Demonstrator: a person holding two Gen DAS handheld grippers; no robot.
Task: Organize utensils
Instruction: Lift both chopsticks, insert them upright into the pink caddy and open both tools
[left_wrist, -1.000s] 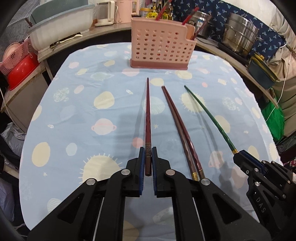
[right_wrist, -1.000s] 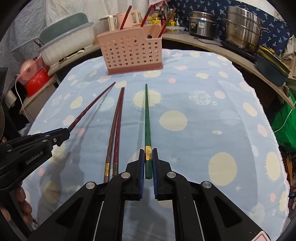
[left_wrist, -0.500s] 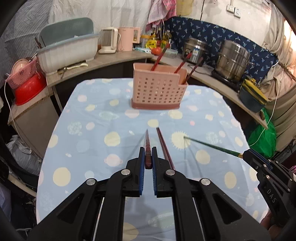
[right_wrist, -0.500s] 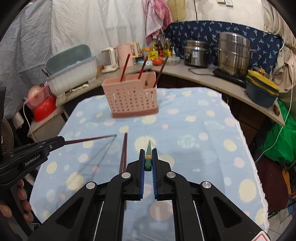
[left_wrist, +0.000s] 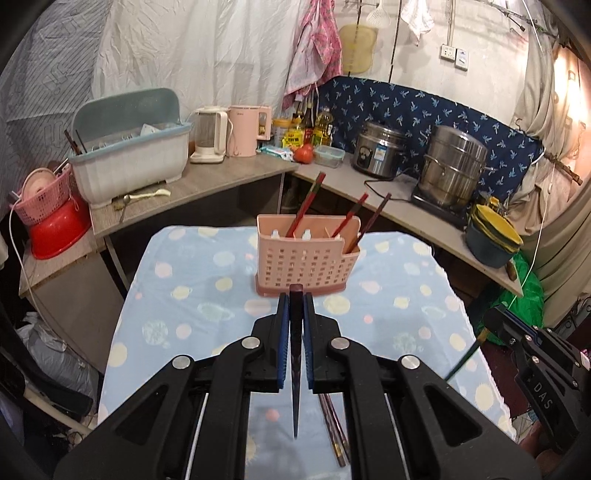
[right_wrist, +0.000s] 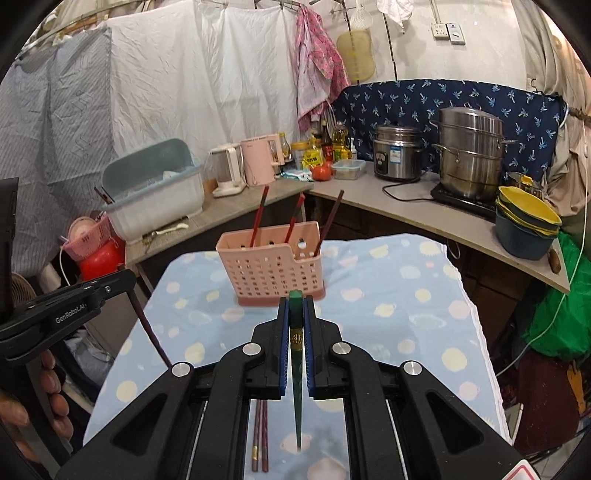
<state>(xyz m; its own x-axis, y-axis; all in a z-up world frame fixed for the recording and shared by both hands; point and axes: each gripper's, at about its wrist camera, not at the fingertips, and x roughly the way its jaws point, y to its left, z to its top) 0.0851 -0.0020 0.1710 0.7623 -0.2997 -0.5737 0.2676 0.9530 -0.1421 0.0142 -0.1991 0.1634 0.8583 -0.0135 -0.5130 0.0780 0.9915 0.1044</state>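
My left gripper is shut on a dark red chopstick, held upright with its tip hanging down over the table. My right gripper is shut on a green chopstick, also hanging tip down. A pink perforated utensil basket stands at the table's far end with three chopsticks in it; it also shows in the right wrist view. A pair of dark red chopsticks lies on the blue tablecloth below the grippers, also seen in the left wrist view.
The table has a blue spotted cloth. A counter behind holds a dish rack tub, kettles, a rice cooker, a steel steamer pot and stacked bowls. A red basin sits left.
Both grippers have lifted high off the table, each carrying its chopstick. The chopsticks have swung from lying forward to hanging tip down. The pair stays on the cloth.
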